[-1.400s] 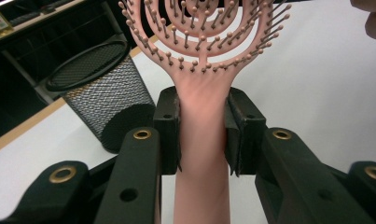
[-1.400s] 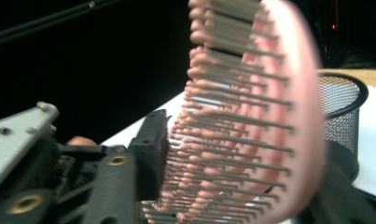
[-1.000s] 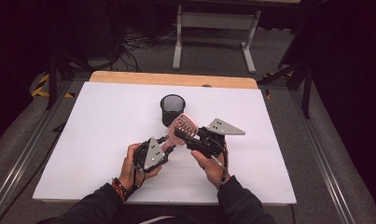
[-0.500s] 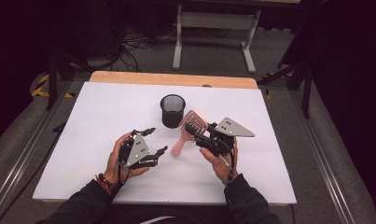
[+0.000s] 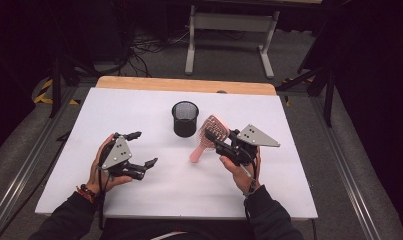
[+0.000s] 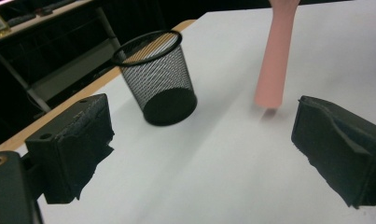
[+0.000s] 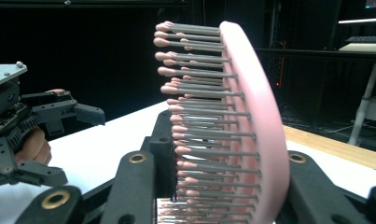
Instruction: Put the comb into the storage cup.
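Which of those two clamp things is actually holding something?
The right hand-held gripper: its jaws are shut on the pink hairbrush. The left hand-held gripper is open, with nothing between its jaws.

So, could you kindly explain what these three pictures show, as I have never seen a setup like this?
There is no robot here: a person sits at a white table and holds a hand-operated two-jaw gripper in each hand. The high view comes from a fixed camera above, looking forward and down. The other two pictures come from small cameras riding on the grippers, looking along their black jaws.

On the table stands a black mesh cup, upright and seemingly empty. The right gripper is shut on a pink hairbrush, gripping it at the bristled head; its own camera sees the bristles close up, and the handle points down toward the table. The left gripper is open and holds nothing; its camera shows the cup and the brush's pink handle ahead.
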